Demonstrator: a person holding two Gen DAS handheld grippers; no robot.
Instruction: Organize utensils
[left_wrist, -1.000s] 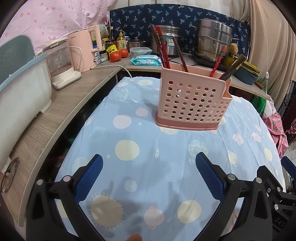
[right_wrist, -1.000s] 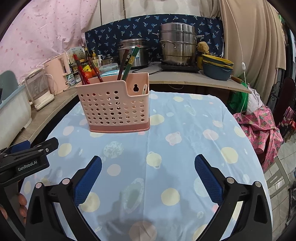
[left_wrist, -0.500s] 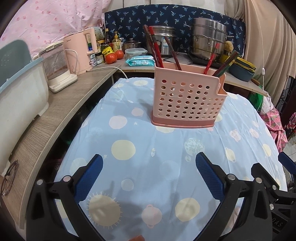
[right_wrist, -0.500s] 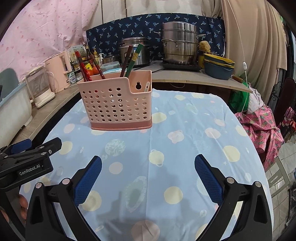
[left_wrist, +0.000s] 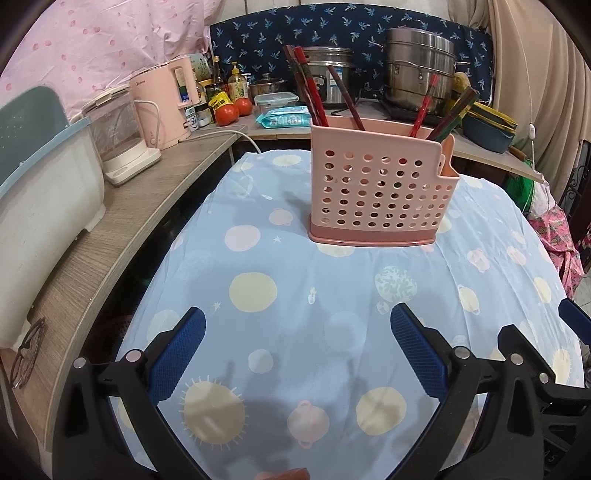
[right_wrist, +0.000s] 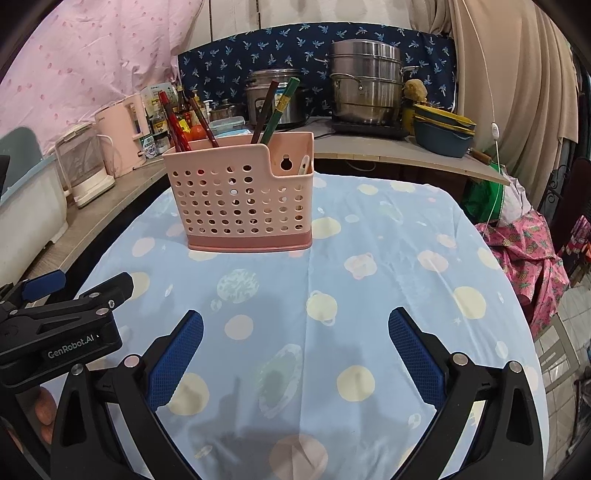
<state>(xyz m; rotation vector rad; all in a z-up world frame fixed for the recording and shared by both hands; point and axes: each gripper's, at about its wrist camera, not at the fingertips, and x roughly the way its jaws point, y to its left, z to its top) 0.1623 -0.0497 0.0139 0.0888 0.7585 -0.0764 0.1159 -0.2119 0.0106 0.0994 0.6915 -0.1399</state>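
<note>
- Left wrist view: the left gripper (left_wrist: 295, 347) hangs low over the near part of the table, its blue pads spread wide with nothing between them.
- The pink utensil holder (left_wrist: 380, 184) stands upright on the blue patterned tablecloth (left_wrist: 258, 258), toward the far middle of the table and well apart from the gripper.
- Red chopsticks (left_wrist: 308, 92) lean out of the holder's left part; a darker stick (left_wrist: 345, 98) stands beside them.
- More sticks, one red (left_wrist: 424, 107) and dark ones (left_wrist: 452, 114), rise from the right part, near the notched corner.
- No loose utensil shows on the cloth in this view.
- On the wooden counter (left_wrist: 122, 229) at the left stand a pink kettle (left_wrist: 166, 103) and a clear jug (left_wrist: 118, 136); neither looks part of the job.
- Right wrist view: the right gripper (right_wrist: 295, 350) is also spread wide and holds nothing, over the near cloth.
- The holder (right_wrist: 240, 195) sits left of centre and farther off; the left tool's body (right_wrist: 55, 325) shows at the near left.
- A brown and a green chopstick (right_wrist: 282, 107) stand in the middle section, and a small pale handle (right_wrist: 303, 164) peeks from the low right pocket.
- Judgement: with everything visible already standing in the holder and both tools empty, the sorting looks finished or nearly so; whether anything is left off-frame cannot be told.
</note>
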